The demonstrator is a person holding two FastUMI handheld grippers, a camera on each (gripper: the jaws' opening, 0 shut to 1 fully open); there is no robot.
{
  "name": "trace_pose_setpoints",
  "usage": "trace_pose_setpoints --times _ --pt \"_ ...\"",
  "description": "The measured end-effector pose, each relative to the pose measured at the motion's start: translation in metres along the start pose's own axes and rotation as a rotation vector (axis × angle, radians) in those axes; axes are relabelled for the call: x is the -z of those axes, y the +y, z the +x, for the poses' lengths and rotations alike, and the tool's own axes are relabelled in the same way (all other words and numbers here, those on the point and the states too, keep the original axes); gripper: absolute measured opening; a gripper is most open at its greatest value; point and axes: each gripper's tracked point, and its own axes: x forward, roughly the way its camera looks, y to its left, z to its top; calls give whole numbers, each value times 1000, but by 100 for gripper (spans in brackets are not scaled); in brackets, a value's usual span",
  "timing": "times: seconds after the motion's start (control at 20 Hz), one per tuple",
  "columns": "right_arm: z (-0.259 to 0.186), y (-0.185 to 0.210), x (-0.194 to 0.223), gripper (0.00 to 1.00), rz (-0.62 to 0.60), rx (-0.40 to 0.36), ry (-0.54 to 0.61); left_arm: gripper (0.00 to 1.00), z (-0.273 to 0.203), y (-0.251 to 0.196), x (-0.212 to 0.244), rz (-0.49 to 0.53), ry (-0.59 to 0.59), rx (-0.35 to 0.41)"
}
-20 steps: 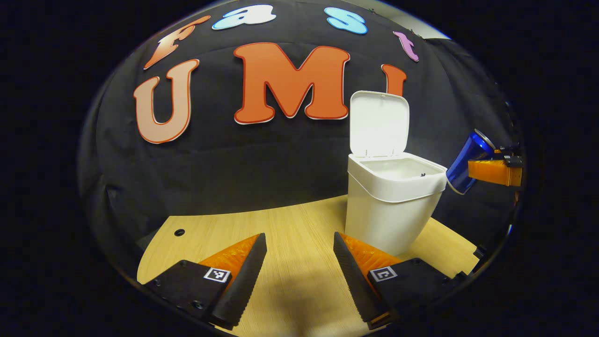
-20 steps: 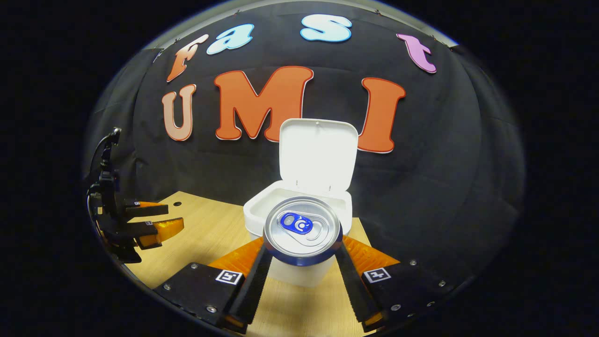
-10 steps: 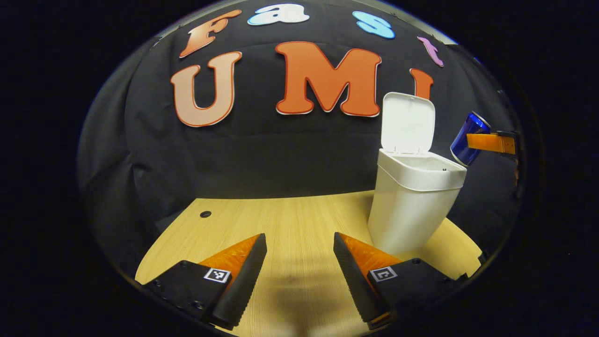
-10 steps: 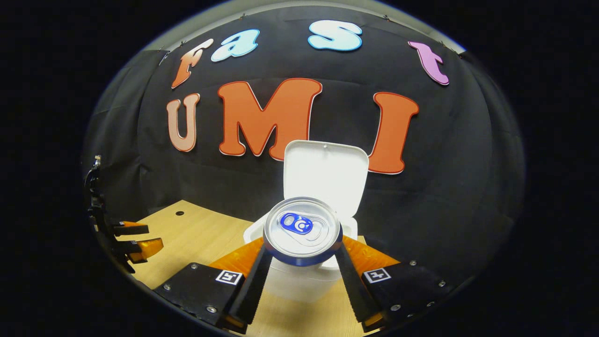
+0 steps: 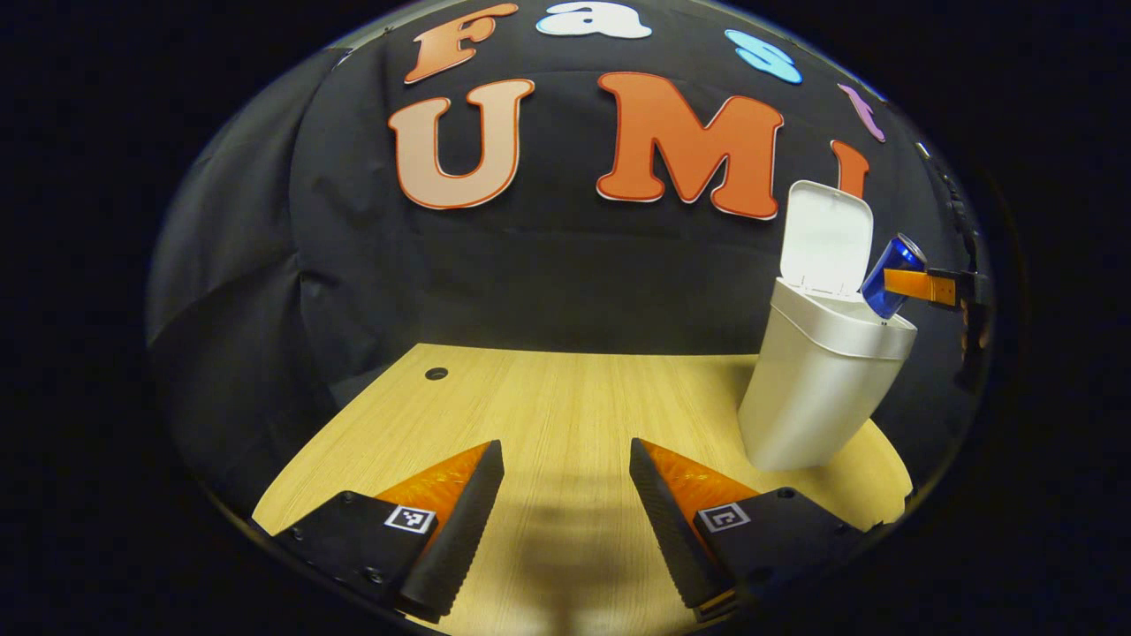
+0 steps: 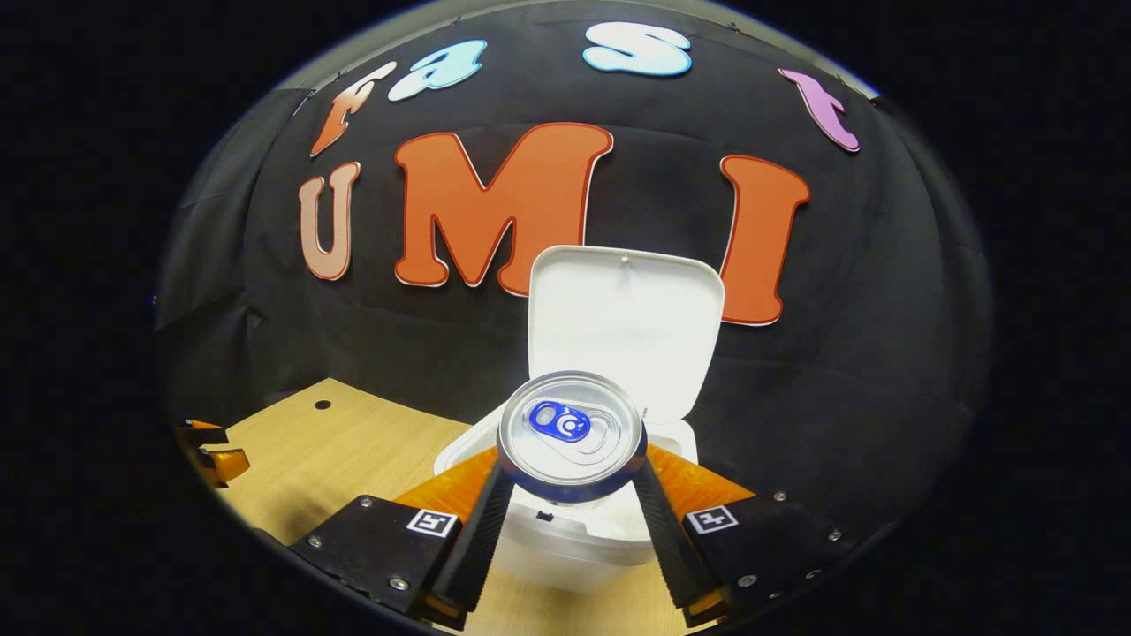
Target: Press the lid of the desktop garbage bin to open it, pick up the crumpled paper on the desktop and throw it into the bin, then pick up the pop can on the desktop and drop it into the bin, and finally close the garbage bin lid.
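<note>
- In the right gripper view we see our right claw (image 6: pixel 565 495) clamped on the can (image 6: pixel 572 435), one finger pressing each side, with the can's silver top facing the camera.
- In the left gripper view the can (image 5: pixel 892 276) is tilted, its lower end at the rim of the bin (image 5: pixel 822 380), over the opening; the right claw (image 5: pixel 919 284) shows there at the far right edge.
- The bin (image 6: pixel 565 539) stands on the bench (image 6: pixel 353 450), and its lid (image 6: pixel 623 327) is up, hinged at the back.
- Our left claw (image 5: pixel 565 512) is apart and holds nothing; it hangs just over the bench (image 5: pixel 565 397), well away from the bin.
- A small round hole (image 5: pixel 436 374) sits near the bench's far edge.
- We cannot see the paper; the inside of the bin is hidden from both views.
</note>
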Motion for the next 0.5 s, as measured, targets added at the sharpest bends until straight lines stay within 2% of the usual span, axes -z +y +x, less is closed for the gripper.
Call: trace_pose_setpoints --times 0.25,0.5 --pt "21 9 20 79 22 1 51 92 1 16 2 6 9 -31" --pt "37 8 31 79 28 17 84 92 6 16 1 16 16 -24"
